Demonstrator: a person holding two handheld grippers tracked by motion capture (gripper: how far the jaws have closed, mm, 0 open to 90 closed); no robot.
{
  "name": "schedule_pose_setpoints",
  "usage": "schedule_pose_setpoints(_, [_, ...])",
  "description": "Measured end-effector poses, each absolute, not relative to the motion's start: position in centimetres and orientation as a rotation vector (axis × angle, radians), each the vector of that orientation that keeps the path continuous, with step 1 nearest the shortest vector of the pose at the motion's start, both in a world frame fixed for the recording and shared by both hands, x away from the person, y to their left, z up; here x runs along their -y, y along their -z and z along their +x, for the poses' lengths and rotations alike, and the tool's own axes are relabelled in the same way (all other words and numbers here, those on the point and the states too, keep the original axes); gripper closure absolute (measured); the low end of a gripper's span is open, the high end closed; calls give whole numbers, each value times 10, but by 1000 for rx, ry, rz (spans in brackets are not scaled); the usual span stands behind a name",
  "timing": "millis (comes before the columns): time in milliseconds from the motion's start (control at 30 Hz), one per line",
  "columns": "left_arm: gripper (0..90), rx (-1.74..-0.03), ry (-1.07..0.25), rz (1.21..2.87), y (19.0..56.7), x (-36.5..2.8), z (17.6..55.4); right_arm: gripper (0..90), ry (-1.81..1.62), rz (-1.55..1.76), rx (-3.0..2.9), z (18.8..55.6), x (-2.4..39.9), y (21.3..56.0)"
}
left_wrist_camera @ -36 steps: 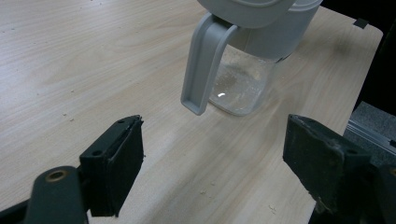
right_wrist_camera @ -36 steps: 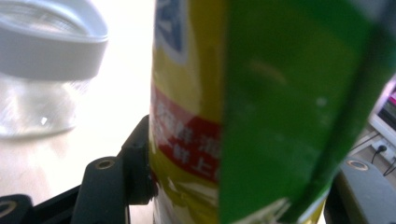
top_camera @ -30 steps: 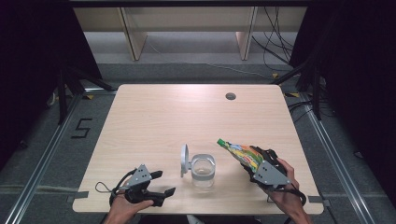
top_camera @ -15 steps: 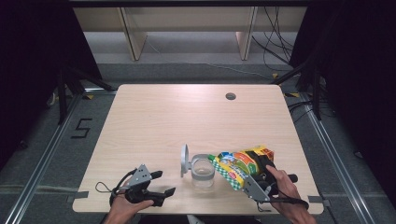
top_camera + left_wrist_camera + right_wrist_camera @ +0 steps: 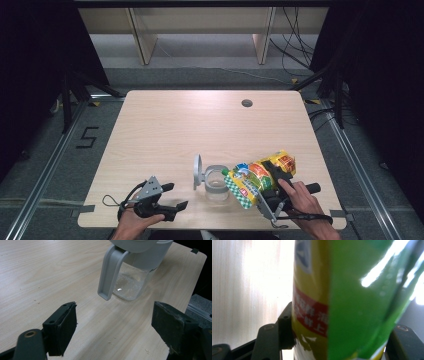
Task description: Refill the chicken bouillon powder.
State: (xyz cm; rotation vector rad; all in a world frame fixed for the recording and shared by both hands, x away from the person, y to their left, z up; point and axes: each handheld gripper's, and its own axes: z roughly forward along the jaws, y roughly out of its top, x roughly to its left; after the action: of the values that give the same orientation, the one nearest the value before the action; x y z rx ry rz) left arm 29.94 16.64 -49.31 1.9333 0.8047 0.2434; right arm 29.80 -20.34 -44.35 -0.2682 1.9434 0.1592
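Jar (image 5: 216, 184) sits on the table (image 5: 200, 125) near its front edge, lid (image 5: 198, 171) standing up at its left. Pouch (image 5: 256, 180) hangs tilted just right of the jar, low end over the rim, in the right gripper (image 5: 272, 192). Left gripper (image 5: 167, 200) rests well left of the jar, at the front edge.

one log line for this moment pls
right hand-held gripper: shut on snack bag, tilted toward jar | left hand-held gripper: open, empty | jar: lid flipped open, on table

You get an evenly lit table (image 5: 165, 130) amid dark surroundings; your right gripper view blows out white on the wood, with glare streaking the blurred, too-close pouch (image 5: 352, 300)
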Motion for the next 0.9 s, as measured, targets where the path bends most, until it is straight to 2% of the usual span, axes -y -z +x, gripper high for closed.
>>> schedule_pose_setpoints(133, [198, -812, -241, 1927, 494, -165, 299, 444, -123, -300, -1956, 298, 199, 445])
schedule_pose_setpoints(600, [198, -797, -260, 1946, 494, -166, 300, 446, -43, -340, -1921, 295, 191, 440])
schedule_pose_setpoints(900, [198, -786, -266, 1966, 493, -168, 300, 447, 13, -479, -1873, 301, 187, 430])
